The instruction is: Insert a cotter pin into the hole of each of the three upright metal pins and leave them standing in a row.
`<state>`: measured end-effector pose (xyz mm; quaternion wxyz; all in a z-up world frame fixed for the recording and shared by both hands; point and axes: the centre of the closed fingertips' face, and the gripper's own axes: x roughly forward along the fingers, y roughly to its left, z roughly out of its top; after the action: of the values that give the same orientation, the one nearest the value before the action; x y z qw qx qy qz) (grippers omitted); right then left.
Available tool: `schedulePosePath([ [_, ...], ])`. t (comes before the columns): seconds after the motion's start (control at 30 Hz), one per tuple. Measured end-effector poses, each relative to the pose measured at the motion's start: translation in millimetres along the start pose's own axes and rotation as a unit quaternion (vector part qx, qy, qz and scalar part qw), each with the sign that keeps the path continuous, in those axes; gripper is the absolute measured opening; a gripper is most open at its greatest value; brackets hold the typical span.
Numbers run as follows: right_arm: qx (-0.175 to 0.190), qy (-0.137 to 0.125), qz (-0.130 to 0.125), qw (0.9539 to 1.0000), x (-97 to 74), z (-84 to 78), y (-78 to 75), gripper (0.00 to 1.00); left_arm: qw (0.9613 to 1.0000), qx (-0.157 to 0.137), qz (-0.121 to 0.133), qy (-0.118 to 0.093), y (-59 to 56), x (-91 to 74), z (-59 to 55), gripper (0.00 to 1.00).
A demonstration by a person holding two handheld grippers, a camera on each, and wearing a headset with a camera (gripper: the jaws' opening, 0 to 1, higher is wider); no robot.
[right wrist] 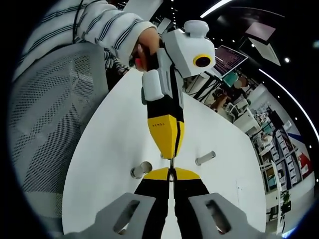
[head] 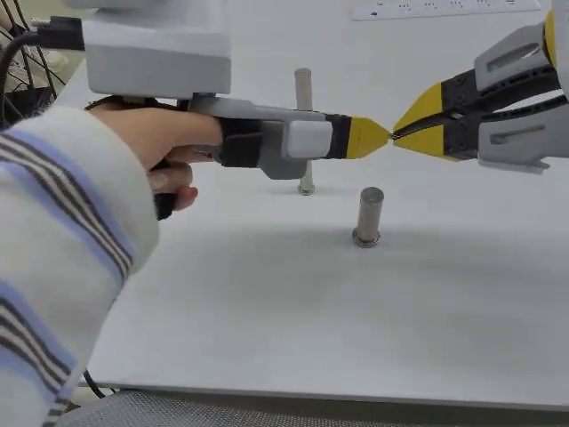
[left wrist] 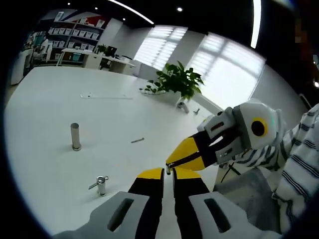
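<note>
My left gripper (head: 388, 136) and right gripper (head: 396, 136) meet tip to tip above the white table (head: 267, 302). A thin cotter pin (right wrist: 171, 164) bridges the two sets of tips, and both look shut on it. Just below them stands a short metal pin (head: 368, 213). A second metal pin (head: 303, 89) rises behind the left gripper, its middle hidden. In the left gripper view one bare pin (left wrist: 75, 136) stands upright. A nearer pin (left wrist: 101, 184) has a cotter pin through its top. A loose cotter pin (left wrist: 137, 140) lies on the table.
A power strip (head: 444, 9) lies at the table's far edge. The table's front edge (head: 311, 396) is close to the person. A grey mesh chair (right wrist: 50, 124) stands beside the table. A potted plant (left wrist: 177, 79) sits at the far side.
</note>
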<state>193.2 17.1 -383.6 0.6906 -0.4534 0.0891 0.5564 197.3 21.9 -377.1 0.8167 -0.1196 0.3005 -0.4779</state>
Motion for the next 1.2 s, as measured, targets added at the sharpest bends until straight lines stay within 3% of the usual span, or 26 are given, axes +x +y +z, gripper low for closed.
schedulePosePath([
  [0.5, -0.003, -0.004, 0.005, 1.0000, 1.4, 7.1, 5.0, 0.00, 0.9999, -0.010, -0.001, 0.002, -1.1, 0.3, -2.3, 0.00],
  [0.7, -0.006, -0.007, 0.006, 0.9999, 0.6, 10.9, 7.1, 0.00, 1.0000, -0.001, -0.005, 0.007, -2.1, -0.7, -4.6, 0.00],
  [1.2, -0.001, -0.004, 0.007, 1.0000, 1.4, 9.4, 5.9, 0.00, 0.9990, -0.044, -0.006, -0.002, -2.3, -0.8, -5.3, 0.00],
])
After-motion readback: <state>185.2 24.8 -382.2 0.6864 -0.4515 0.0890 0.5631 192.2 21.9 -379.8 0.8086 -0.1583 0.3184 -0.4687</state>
